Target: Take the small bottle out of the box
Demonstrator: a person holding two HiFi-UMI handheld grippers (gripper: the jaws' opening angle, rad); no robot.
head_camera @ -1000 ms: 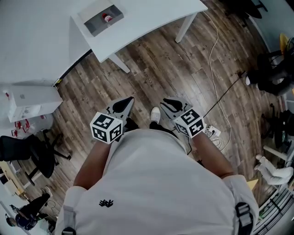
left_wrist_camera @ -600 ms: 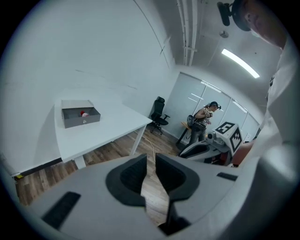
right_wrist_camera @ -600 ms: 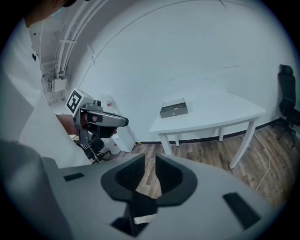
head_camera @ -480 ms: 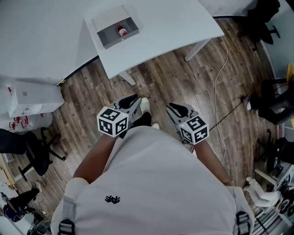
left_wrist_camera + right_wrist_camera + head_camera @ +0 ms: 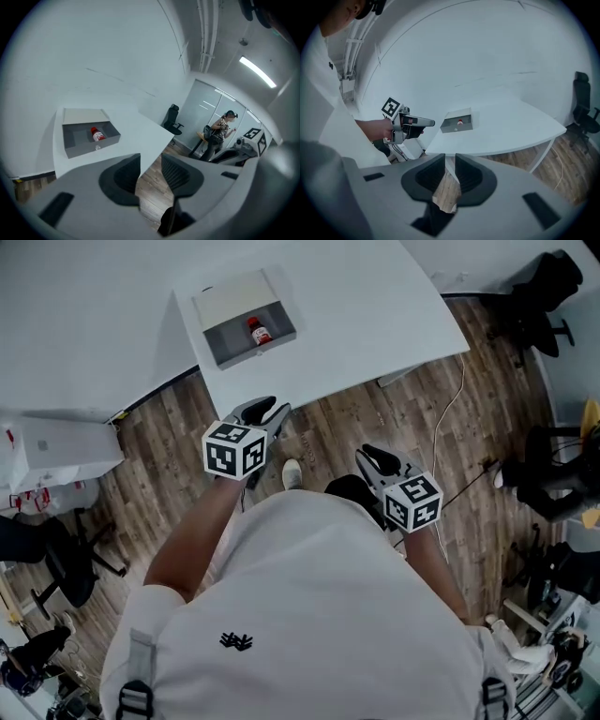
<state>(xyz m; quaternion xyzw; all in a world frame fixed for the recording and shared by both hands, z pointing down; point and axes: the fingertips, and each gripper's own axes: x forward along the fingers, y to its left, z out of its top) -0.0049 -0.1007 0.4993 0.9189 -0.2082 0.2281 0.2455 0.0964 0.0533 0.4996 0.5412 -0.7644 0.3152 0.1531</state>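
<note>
A small bottle (image 5: pixel 258 331) with a red cap stands in a grey box (image 5: pixel 244 336) whose lid is folded back, on the white table (image 5: pixel 366 306). In the left gripper view the bottle (image 5: pixel 97 135) and the box (image 5: pixel 89 143) lie ahead and to the left. My left gripper (image 5: pixel 267 413) is held out near the table's front edge, short of the box; its jaws are opening with nothing between them. My right gripper (image 5: pixel 380 457) hangs lower and further back over the floor, with a narrow gap between its jaws and nothing in it.
An office chair (image 5: pixel 548 282) stands to the table's right, with a cable (image 5: pixel 448 427) running over the wooden floor. White boxes (image 5: pixel 52 456) and another chair (image 5: pixel 47 554) are on the left. A person (image 5: pixel 218 133) stands far off in the room.
The table and box have come nearer as I walked up. My left gripper rose and reached forward to the table's edge. The right one stayed low.
</note>
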